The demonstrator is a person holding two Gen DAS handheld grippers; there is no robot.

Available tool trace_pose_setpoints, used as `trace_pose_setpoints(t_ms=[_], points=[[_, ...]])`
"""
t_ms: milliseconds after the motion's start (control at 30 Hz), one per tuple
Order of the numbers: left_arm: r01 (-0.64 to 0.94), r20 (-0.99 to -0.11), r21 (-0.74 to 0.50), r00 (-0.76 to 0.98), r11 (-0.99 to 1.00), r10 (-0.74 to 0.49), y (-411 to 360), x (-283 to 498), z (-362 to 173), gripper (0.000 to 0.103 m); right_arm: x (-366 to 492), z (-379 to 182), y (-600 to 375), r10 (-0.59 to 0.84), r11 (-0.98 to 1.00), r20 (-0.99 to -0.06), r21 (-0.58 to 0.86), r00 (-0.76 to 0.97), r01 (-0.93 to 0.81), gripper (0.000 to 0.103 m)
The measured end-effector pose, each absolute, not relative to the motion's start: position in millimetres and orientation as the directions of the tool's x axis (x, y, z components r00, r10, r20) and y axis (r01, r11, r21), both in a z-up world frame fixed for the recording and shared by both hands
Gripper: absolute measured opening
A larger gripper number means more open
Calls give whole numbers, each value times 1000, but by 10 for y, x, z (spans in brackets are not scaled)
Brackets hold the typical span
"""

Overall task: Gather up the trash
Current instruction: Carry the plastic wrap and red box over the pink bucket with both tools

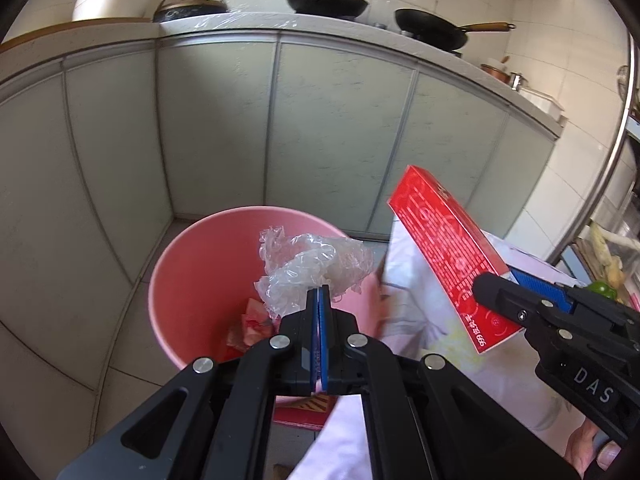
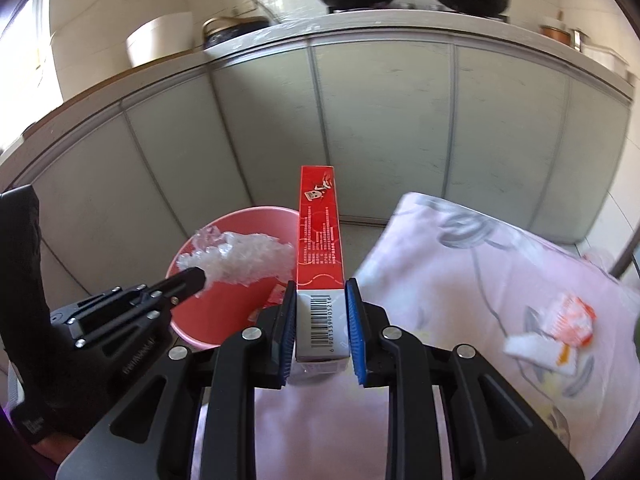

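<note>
Your left claw [image 1: 319,296] is clamped on the plastic wrap [image 1: 312,266], held over the bin [image 1: 192,280] to drop it. Your right claw [image 2: 321,312] clamps the box [image 2: 320,240] just beside the bin, waiting.

the right claw [image 1: 494,286] carries white letters "das" on its black body, seen from the left wrist view. the red box [image 2: 320,240] has a barcode on its grey end panel, with digits that seem to read "6 901339 905216". in the left wrist view the red box [image 1: 448,248] shows white digits "999" near its lower edge, beside chinese characters too small to make out. an embossed word on the left claw [image 2: 192,278] body is too faint to read.
</note>
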State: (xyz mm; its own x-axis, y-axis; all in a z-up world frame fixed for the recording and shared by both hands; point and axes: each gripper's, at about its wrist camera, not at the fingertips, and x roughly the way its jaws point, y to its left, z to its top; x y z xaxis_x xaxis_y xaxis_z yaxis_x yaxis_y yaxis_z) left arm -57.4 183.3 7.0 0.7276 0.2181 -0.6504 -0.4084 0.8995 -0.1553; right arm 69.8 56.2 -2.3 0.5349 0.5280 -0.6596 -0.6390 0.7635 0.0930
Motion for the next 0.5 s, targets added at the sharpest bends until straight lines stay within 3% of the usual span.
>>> trace_pose_setpoints(t_ms=[500], points=[[-512,-718,-109,634,852,289,2247,-484,-331,0,910,-358,1233,545,705,-730,133,412,-696,24]])
